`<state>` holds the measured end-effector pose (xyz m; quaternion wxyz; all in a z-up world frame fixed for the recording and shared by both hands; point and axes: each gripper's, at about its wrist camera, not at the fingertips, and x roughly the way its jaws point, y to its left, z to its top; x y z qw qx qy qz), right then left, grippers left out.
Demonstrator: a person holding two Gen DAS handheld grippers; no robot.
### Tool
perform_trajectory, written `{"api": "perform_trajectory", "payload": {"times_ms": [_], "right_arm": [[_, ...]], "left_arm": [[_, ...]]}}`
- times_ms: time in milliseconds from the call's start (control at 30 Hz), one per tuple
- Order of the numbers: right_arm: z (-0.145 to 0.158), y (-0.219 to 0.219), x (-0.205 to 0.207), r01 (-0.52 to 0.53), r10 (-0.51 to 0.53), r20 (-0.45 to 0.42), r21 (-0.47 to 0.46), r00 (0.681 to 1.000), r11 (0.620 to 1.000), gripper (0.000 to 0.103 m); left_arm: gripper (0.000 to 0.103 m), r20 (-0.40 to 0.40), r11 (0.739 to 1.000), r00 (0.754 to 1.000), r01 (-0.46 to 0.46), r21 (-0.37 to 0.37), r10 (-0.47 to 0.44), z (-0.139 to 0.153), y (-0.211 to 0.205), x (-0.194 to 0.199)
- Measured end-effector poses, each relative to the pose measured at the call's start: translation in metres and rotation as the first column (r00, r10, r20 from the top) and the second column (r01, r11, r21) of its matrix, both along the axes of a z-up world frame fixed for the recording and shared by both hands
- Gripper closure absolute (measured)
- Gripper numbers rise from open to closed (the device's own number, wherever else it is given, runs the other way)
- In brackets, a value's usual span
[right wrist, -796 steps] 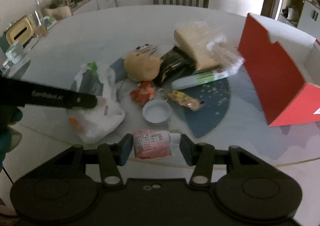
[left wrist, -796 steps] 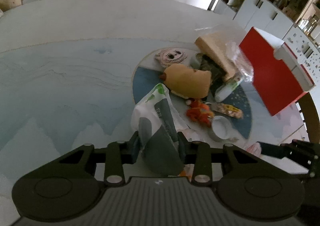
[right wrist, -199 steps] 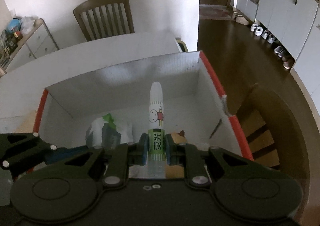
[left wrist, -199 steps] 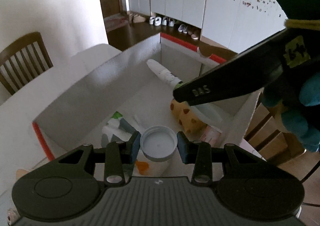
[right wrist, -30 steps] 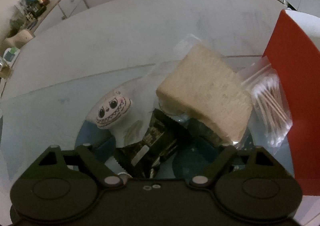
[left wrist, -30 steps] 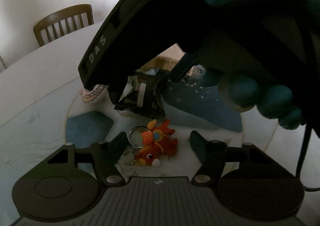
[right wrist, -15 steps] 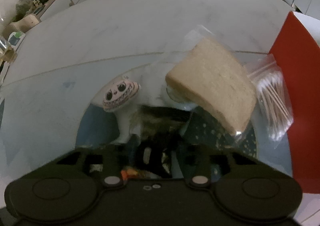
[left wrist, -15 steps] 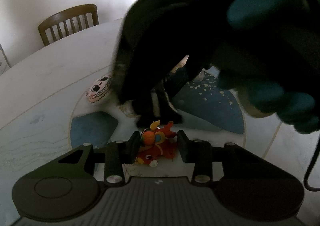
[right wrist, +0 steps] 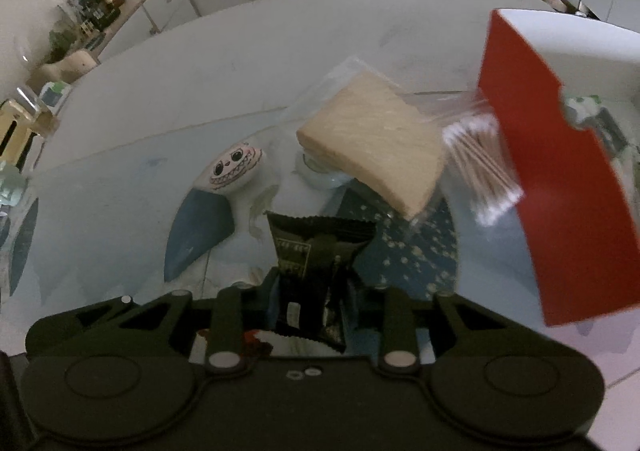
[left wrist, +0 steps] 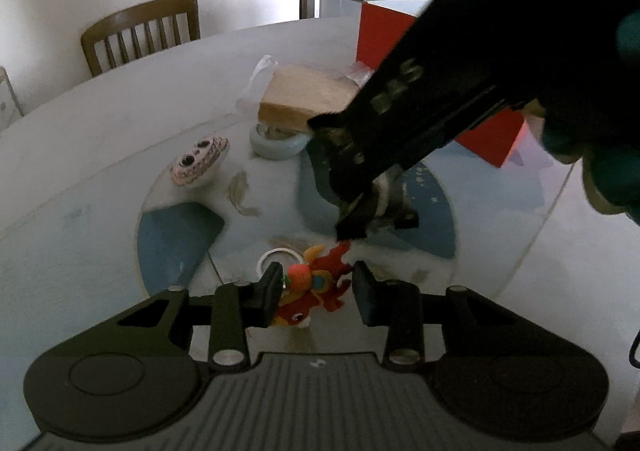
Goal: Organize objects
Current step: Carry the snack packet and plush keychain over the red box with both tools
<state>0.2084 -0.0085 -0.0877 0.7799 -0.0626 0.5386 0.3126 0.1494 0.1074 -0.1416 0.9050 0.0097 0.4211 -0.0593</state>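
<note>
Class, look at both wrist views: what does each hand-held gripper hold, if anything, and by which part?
The right hand-held gripper clamps the black snack packet by its lower half. The left hand-held gripper pinches the red plush keychain across its body.

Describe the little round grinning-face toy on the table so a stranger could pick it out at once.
Start at the red box on the round table, then move left past the bagged tan sponge leaning on a pale blue dish. Just left of that dish lies the grinning-face toy. It alone has a face: a whitish oval with black eyes and a toothy grin.
</note>
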Motion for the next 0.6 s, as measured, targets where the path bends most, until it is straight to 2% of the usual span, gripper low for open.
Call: {"api": "perform_trajectory", "payload": {"times_ms": [367, 600], "right_arm": [[0.024, -0.042, -0.013, -0.014, 0.014, 0.001, 0.043, 1.0, 0.999, 0.073], [0.052, -0.07, -0.021, -0.03, 0.028, 0.037, 0.058, 0.999, 0.998, 0.073]], "left_arm": [[0.067, -0.044, 0.997, 0.997, -0.065, -0.042, 0.063, 0.027, -0.004, -0.016], [0.067, -0.019, 0.995, 0.998, -0.066, -0.07, 0.065, 0.066, -0.019, -0.014]]}}
